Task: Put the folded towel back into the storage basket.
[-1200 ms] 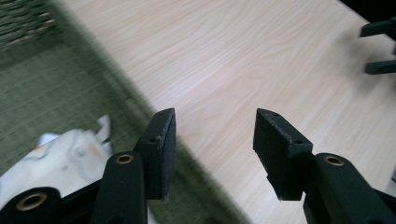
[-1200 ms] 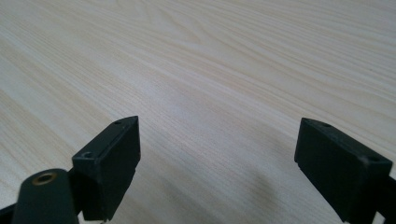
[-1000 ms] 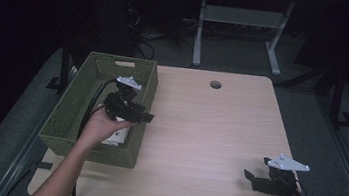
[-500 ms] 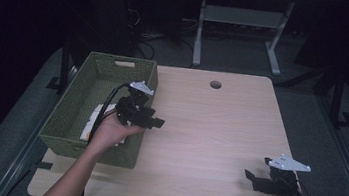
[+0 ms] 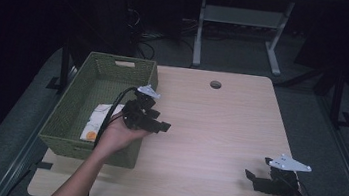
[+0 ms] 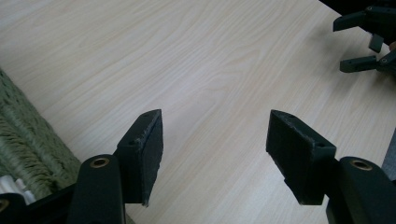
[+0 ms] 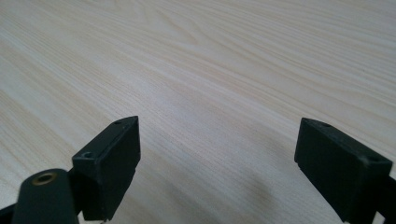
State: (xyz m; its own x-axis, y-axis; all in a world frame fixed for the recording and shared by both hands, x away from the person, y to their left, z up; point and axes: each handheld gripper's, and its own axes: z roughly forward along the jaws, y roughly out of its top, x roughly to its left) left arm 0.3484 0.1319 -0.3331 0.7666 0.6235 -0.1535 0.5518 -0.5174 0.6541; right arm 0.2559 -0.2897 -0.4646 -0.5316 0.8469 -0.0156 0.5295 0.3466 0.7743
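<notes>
The white and orange packet lies flat on the floor of the green woven basket, at its near end, close to the right wall. The left gripper hovers just beyond that wall, over the table; its jaws have just been opening and now stand spread with nothing between them. This reads as the release step finished: the packet appears delivered and the hand is clearing the basket. The right gripper rests low at the table's near right corner, jaws spread and empty too. The next move probably calls for a fresh item. The whole tabletop between the grippers gives open room, with only the basket rim to avoid.
</notes>
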